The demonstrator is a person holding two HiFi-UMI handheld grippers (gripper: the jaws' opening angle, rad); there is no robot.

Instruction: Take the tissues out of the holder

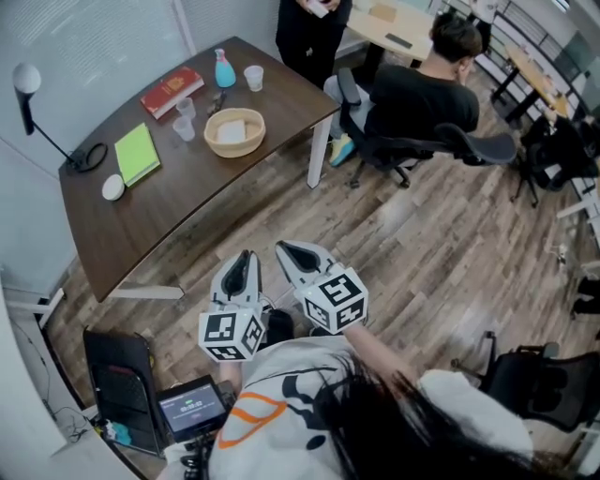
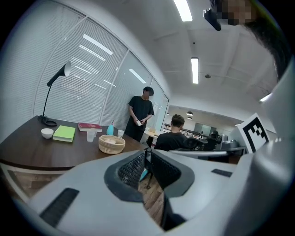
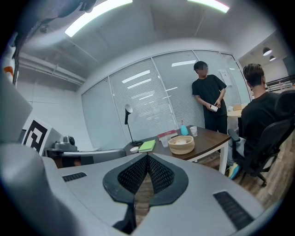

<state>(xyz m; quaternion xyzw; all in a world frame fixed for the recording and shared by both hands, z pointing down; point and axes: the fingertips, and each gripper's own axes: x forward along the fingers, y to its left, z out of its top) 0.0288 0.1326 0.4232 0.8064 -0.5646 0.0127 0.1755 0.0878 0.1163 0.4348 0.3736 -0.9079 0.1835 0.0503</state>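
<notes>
A woven basket holder (image 1: 234,150) stands on the far part of the brown table (image 1: 187,202), with white tissues (image 1: 232,129) lying inside it. The basket also shows in the left gripper view (image 2: 111,145) and the right gripper view (image 3: 181,145). Both grippers hover over the wooden floor, close to my body and well short of the table. My left gripper (image 1: 246,255) (image 2: 147,151) has its jaws together with nothing between them. My right gripper (image 1: 284,247) (image 3: 147,156) is shut and empty too.
On the table are a red book (image 1: 172,91), a green notebook (image 1: 137,153), a blue bottle (image 1: 224,68), plastic cups (image 1: 253,78), a small white bowl (image 1: 112,187) and a desk lamp (image 1: 28,84). A seated person (image 1: 412,103) is beyond the table's right end; another stands behind (image 1: 309,28).
</notes>
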